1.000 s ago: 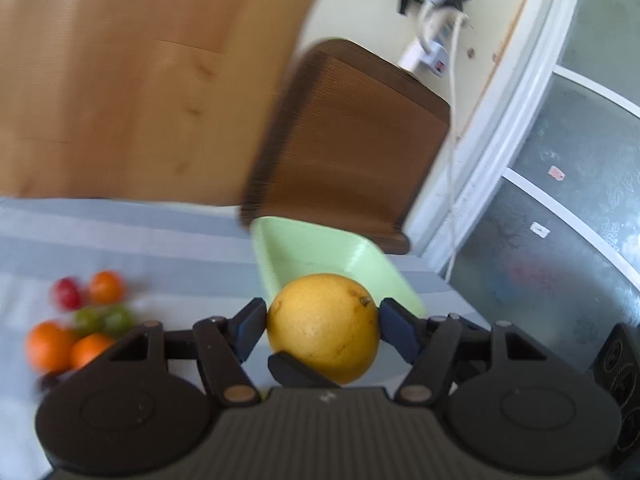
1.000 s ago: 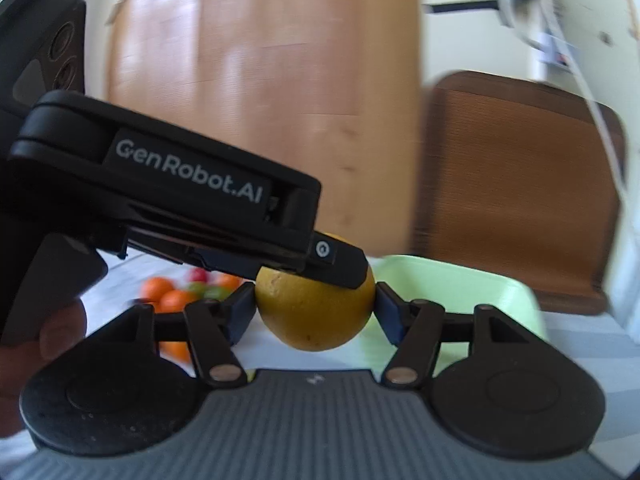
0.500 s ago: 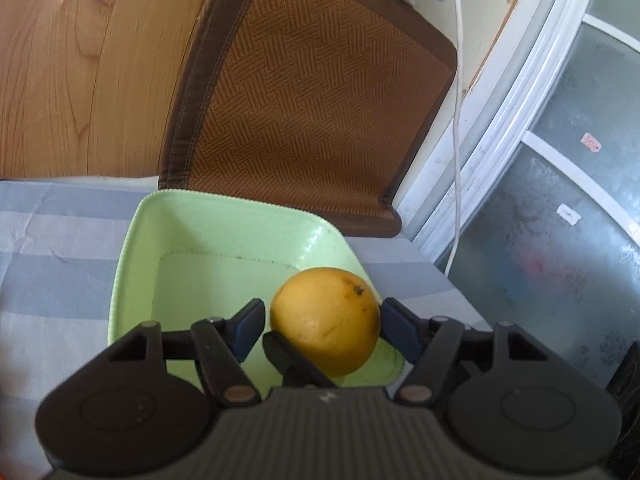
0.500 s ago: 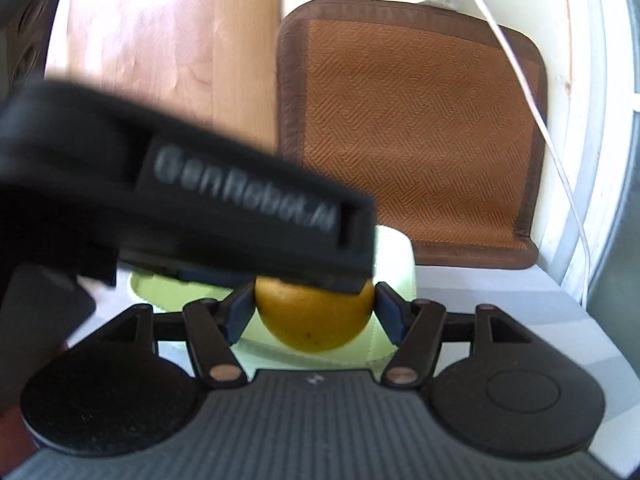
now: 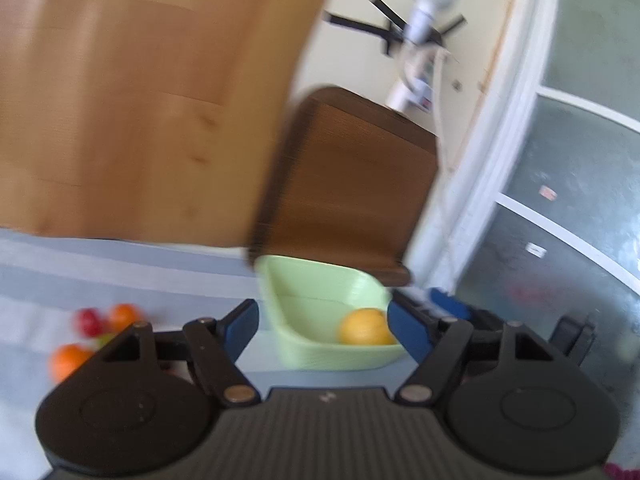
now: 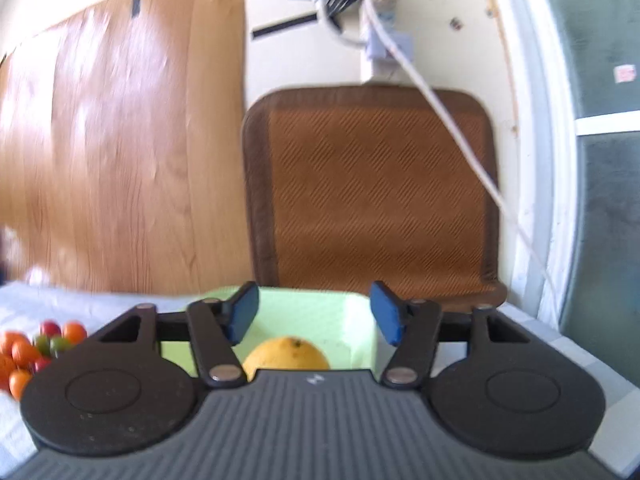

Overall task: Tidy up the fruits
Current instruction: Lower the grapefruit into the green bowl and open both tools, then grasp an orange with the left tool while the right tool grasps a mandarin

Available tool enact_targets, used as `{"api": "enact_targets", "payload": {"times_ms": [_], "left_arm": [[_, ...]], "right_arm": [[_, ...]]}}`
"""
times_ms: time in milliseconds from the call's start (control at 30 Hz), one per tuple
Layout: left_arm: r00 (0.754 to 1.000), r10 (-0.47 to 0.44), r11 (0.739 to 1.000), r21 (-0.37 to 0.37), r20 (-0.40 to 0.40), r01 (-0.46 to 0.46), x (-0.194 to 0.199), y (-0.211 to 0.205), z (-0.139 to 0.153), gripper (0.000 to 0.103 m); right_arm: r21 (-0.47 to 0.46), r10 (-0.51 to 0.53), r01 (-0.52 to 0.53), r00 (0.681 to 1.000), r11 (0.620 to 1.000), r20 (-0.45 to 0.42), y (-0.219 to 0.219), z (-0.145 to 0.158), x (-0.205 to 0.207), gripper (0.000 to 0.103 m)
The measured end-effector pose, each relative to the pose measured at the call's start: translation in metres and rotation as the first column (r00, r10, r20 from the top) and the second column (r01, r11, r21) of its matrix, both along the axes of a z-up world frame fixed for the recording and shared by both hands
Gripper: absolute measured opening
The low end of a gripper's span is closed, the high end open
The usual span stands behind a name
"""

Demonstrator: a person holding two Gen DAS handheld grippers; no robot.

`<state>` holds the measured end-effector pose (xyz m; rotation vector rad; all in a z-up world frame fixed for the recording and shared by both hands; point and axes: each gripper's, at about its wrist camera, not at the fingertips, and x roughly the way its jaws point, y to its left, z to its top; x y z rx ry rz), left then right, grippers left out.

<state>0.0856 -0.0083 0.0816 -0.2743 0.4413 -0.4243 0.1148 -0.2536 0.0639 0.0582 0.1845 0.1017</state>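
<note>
Yellow citrus (image 5: pixel 366 332) lies in the green bowl (image 5: pixel 320 354).
Left gripper (image 5: pixel 322 326), just widening, and right gripper (image 6: pixel 314 318), just narrowing, both gape empty; small fruits (image 6: pixel 36 346), blurred, lie apparently left of the bowl.

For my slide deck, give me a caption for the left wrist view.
Open left claw faces a yellow citrus fruit lying in the green bowl.

A bowl (image 5: pixel 332 344) stands on the desk (image 5: pixel 120 276), with a chair back (image 6: pixel 372 188) right behind it. One orange (image 5: pixel 366 333) lies inside the bowl, against its right near corner. A cluster of small fruits (image 6: pixel 36 350) lies on the desk well to the bowl's left. A cable (image 6: pixel 452 128) hangs across the chair back's right side, in front of the wall.
</note>
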Motion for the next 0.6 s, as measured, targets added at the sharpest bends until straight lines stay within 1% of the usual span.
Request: {"api": "enact_targets", "payload": {"times_ms": [67,100,167,233,300,367,400,467,533,600], "left_arm": [[0.996,0.09,0.996,0.023,-0.005,-0.09,-0.018,0.037,-0.003,0.071],[0.991,0.132,0.991,0.035,-0.012,-0.131,-0.025,0.053,-0.006,0.071],[0.979,0.2,0.979,0.05,-0.036,-0.199,-0.039,0.084,-0.014,0.066],[0.97,0.231,0.973,0.033,-0.072,-0.229,-0.048,0.109,-0.022,0.061],[0.968,0.229,0.973,0.008,-0.105,-0.229,-0.049,0.12,-0.032,0.061],[0.971,0.207,0.978,-0.005,-0.117,-0.209,-0.048,0.119,-0.038,0.061],[0.974,0.191,0.981,-0.005,-0.121,-0.193,-0.047,0.116,-0.042,0.061],[0.978,0.161,0.987,-0.003,-0.131,-0.163,-0.042,0.106,-0.047,0.061],[0.977,0.146,0.989,-0.003,-0.154,-0.148,-0.035,0.101,-0.054,0.056],[0.971,0.147,0.988,-0.028,-0.191,-0.155,-0.031,0.105,-0.062,0.057]], "right_arm": [[0.051,0.03,-0.029,0.999,0.998,-0.015,-0.006,0.007,0.004,0.04],[0.081,0.074,-0.071,0.997,0.994,-0.029,-0.006,0.012,0.001,0.039],[0.121,0.186,-0.178,0.981,0.977,-0.061,0.004,0.011,-0.007,0.039],[0.093,0.278,-0.269,0.956,0.959,-0.096,0.024,0.009,-0.018,0.039],[0.043,0.345,-0.342,0.928,0.939,-0.142,0.053,0.003,-0.028,0.039],[-0.003,0.404,-0.412,0.897,0.911,-0.18,0.077,-0.002,-0.036,0.039],[-0.041,0.427,-0.443,0.883,0.896,-0.195,0.09,-0.004,-0.038,0.039],[-0.107,0.45,-0.482,0.864,0.87,-0.226,0.113,-0.005,-0.042,0.039],[-0.139,0.462,-0.505,0.849,0.852,-0.256,0.128,-0.01,-0.041,0.04],[-0.171,0.455,-0.51,0.846,0.843,-0.279,0.139,-0.013,-0.034,0.04]]}}
